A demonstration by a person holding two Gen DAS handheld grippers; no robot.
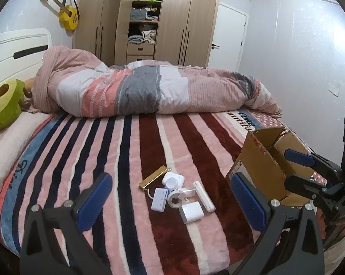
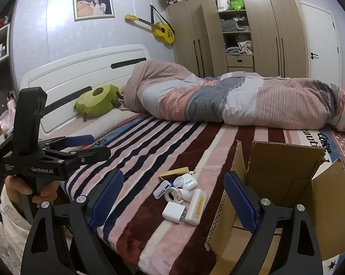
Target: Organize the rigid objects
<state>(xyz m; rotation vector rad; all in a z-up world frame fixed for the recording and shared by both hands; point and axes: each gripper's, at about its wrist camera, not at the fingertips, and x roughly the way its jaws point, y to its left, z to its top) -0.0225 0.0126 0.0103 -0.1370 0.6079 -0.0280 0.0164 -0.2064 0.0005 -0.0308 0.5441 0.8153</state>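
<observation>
A: Where do things stand?

B: The left gripper [image 1: 170, 202] hangs over the striped blanket [image 1: 117, 160] with its jaws wide apart and nothing between them. The right gripper [image 2: 173, 200] is the same, spread and empty, with one blue pad at the near wall of the cardboard box [image 2: 287, 171]

A: And the things to sort?

B: All in one tight cluster on the blanket, just left of the box: a white plug adapter [image 1: 192, 212], a white stick-shaped device [image 1: 204, 196], a roll of tape [image 1: 175, 199], a small hub on a cable [image 1: 159, 199], a white earbud case [image 1: 172, 180] and a gold bar [image 1: 153, 176]. None is in the box as far as I can see, so I judge the task barely begun

A: What could go wrong?

B: They touch and overlap, so closing on one piece may drag or flip its neighbour. The hub's cable could snag the tape roll. The plush blanket gives under pressure, so a flat piece like the adapter may sink or tip rather than seat between the pads

A: Room to move?

B: Plenty of bare blanket to the left of and beyond the cluster, up to the rolled duvet [image 1: 149, 89]. Tighter on the right: the box flaps [image 2: 239, 160] stand up near the cluster, and a carried item could catch one. The box also sits close to the bed's near edge, so a shove might push it off
</observation>
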